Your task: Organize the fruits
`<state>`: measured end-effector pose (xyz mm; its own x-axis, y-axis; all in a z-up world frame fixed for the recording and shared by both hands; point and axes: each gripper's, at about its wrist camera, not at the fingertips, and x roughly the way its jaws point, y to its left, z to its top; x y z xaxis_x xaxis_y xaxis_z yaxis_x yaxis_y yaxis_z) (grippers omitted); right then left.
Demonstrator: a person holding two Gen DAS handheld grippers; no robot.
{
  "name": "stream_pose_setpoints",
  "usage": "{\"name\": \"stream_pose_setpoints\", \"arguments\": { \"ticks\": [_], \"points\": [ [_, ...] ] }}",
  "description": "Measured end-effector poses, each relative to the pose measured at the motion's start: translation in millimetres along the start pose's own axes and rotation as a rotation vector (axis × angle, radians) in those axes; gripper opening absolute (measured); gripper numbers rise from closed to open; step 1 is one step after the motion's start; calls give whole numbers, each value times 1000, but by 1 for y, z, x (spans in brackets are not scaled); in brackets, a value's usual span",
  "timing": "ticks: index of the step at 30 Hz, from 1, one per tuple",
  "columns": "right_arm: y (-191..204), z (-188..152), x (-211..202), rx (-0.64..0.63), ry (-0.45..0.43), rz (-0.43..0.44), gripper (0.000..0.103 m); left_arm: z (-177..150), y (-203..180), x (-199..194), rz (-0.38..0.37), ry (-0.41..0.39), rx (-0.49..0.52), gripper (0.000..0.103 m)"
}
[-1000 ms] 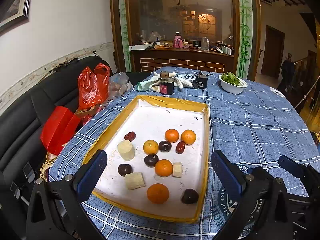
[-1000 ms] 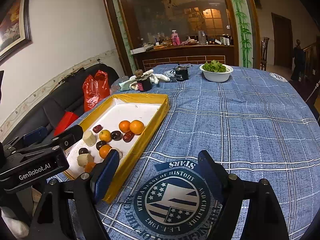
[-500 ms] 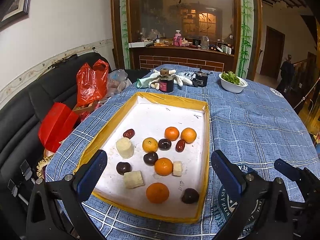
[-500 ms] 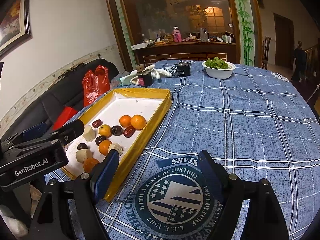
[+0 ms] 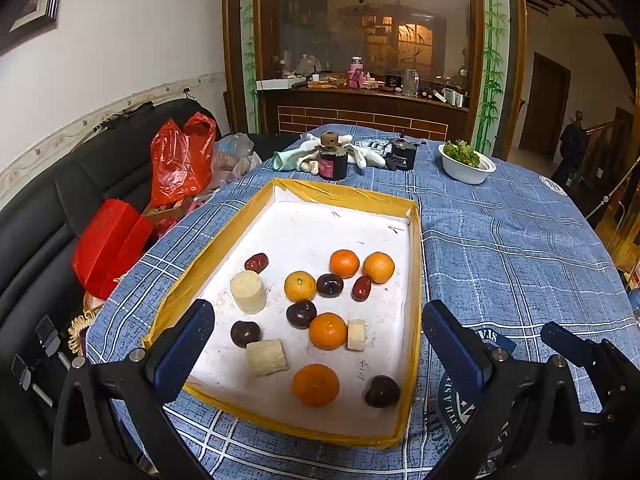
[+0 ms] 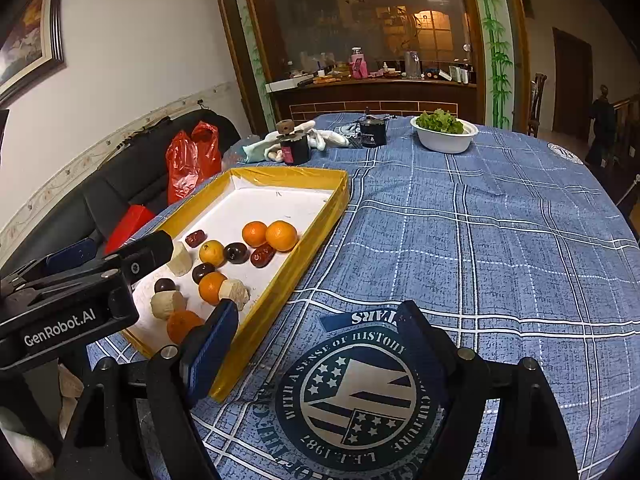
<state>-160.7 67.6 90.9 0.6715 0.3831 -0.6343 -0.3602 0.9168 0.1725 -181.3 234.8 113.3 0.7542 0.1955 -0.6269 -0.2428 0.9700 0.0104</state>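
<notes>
Left wrist view looks down into a shallow yellow-rimmed tray [image 5: 416, 240] on a blue checked tablecloth [image 5: 512, 248], and every fruit lies loose on its white floor, mixed together in the near half. I count 5 oranges, among them the nearest orange [image 5: 315, 384] by the front wall; 4 dark round fruits, such as the dark fruit [image 5: 382, 391] in the near right corner; 2 red dates, one being the red date [image 5: 256, 263] toward the far left of the group; and 3 pale cut chunks, the largest being the pale cylinder [image 5: 247, 291]. The oranges look firm and light with a slightly waxy skin, so they should be taken across the widest part, gently enough not to bruise, and they will roll if nudged. The dark fruits look smooth and shiny, probably slippery and softer. The dates are small and oblong, best pinched across the short side. The pale chunks seem stiff and matte, easy to hold by their flat or curved flanks. The left gripper [image 5: 318, 338] hovers over the near end of the tray, tilted downward, jaws spread wide with nothing between them. In the right wrist view the right gripper [image 6: 314, 344] hangs beside the tray over the round printed emblem [image 6: 356, 396] on the cloth, also angled down, its jaws wide apart and empty.
</notes>
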Motion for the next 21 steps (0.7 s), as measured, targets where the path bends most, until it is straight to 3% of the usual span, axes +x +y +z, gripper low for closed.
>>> {"name": "stream_pose_setpoints", "arguments": {
  "ticks": [21],
  "points": [
    [11,-4,4,-23,11,-8,86,-3,7,3,-8,6,-20,103]
  ]
}}
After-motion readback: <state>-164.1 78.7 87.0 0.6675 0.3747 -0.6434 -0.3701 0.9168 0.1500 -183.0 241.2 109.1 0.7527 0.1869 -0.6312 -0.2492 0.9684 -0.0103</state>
